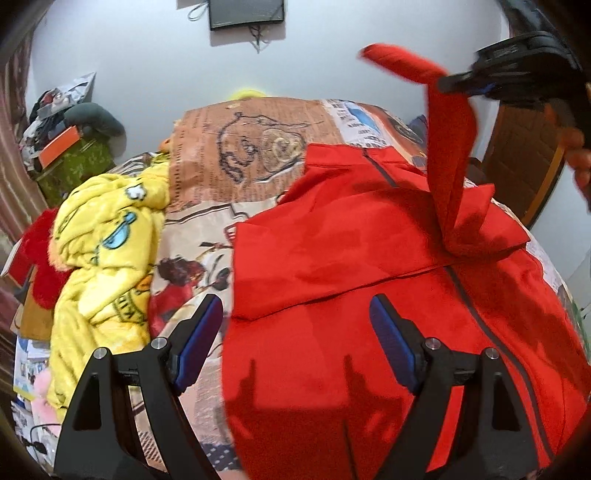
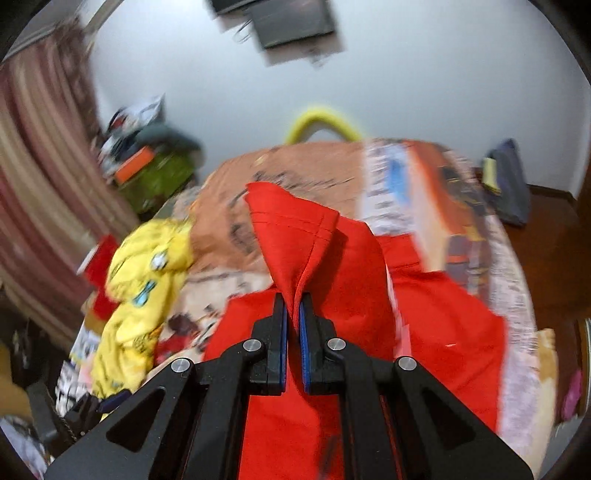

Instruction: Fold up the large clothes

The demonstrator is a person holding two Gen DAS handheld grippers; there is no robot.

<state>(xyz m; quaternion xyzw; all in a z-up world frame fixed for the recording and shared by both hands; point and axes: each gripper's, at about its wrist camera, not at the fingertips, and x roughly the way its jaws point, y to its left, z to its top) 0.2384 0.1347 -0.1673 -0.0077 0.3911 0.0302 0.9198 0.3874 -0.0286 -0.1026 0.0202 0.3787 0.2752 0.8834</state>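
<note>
Bed (image 1: 258,122) w/ a cartoon-print cover fills most of both views, white wall behind it. Red jacket (image 1: 332,258) lies spread across the near and right part of the bed, dark zip running down it, one side already lying flapped over the middle. Yellow cartoon blanket (image 1: 107,236) is bunched at the bed's left edge, just beside the jacket but not touching it as far as I can see; a red fluffy thing sits further left of it, partly hidden. Striped curtain (image 2: 40,177) hangs at far left, cluttered green box (image 1: 74,162) near it. Dark screen (image 1: 246,13) on the wall up top.

Right gripper (image 2: 291,306) is clamped tight on the jacket's sleeve (image 2: 295,229), cloth pinched between the blue pads; left cam shows the sleeve lifted well above the bed, cuff flopping over. Right cam pic is blurred.

Left gripper (image 1: 295,325) hangs over the jacket's near-left edge, fingers spread wide, nothing betw them, pads not on the cloth
</note>
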